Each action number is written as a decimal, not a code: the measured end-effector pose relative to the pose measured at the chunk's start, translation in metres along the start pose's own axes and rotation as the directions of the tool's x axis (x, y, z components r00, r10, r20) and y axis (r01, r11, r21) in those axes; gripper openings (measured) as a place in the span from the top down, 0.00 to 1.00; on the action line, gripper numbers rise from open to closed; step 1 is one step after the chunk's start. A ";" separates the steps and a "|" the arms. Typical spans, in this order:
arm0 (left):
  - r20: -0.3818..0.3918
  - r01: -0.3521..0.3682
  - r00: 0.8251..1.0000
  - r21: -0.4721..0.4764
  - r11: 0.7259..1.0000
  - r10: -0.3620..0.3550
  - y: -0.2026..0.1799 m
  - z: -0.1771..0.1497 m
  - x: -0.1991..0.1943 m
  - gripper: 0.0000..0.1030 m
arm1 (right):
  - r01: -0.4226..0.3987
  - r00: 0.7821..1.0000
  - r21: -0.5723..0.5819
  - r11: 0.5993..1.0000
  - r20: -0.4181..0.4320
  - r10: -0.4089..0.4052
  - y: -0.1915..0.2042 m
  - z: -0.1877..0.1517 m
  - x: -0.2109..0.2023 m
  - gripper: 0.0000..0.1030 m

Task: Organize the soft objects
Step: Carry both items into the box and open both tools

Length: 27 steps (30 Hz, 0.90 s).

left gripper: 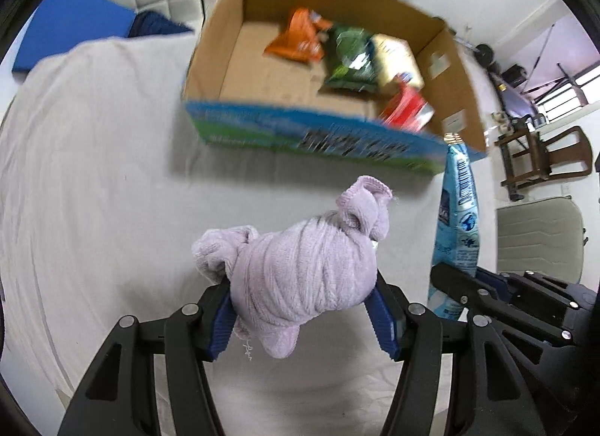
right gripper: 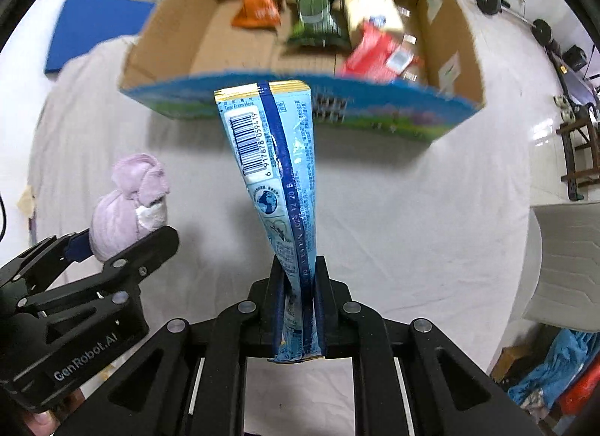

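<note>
left gripper (left gripper: 303,308) clamped around a knotted lilac terry towel bundle (left gripper: 300,267), plush and ribbed, lumpy and rounded, raised above the white cloth-covered worktop (left gripper: 93,173). right gripper (right gripper: 298,304) pinched tight on the lower end of a glossy light-blue foil pouch (right gripper: 277,173), flat and tapering, barcode and dark blue seam facing the camera, standing upright between the pads. both grippers side by side, pointed at an open cardboard box (right gripper: 165,23) with a blue-and-green printed front panel, resting on the worktop. inside the box: an orange snack bag (right gripper: 258,4), a dark green packet (right gripper: 318,12), a cream packet (right gripper: 371,4), a red packet (right gripper: 375,53), all crinkly.
</note>
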<state>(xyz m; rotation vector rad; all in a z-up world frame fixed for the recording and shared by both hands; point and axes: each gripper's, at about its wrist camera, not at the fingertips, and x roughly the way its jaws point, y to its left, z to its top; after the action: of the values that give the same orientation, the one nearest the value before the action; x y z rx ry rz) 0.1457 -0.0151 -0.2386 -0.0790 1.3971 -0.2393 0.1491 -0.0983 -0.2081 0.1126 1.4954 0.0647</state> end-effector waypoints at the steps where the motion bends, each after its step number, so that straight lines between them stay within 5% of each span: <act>1: 0.015 0.005 1.000 0.007 1.000 -0.005 0.002 0.002 -0.010 0.43 | -0.007 1.000 0.000 1.000 0.015 0.007 0.001 0.001 -0.010 0.86; 8: 0.089 0.055 0.994 0.016 0.998 -0.056 0.001 0.043 -0.043 0.43 | -0.063 0.995 0.014 0.998 0.076 0.062 -0.022 0.000 -0.038 0.86; 14: 0.096 0.104 0.990 -0.037 0.994 -0.100 0.010 0.093 -0.036 0.43 | -0.067 0.991 -0.018 0.998 0.112 0.068 -0.031 0.033 -0.045 0.86; 27: -0.078 0.178 0.976 -0.252 0.951 -0.203 0.053 0.176 0.044 0.43 | -0.007 0.997 -0.127 0.992 0.074 0.017 -0.021 0.143 -0.006 0.86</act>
<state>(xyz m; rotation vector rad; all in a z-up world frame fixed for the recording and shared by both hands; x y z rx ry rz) 0.3311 0.0120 -0.2610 -0.4125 1.5181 -0.2337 0.2905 -0.1246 -0.1940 0.0212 1.4124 0.1633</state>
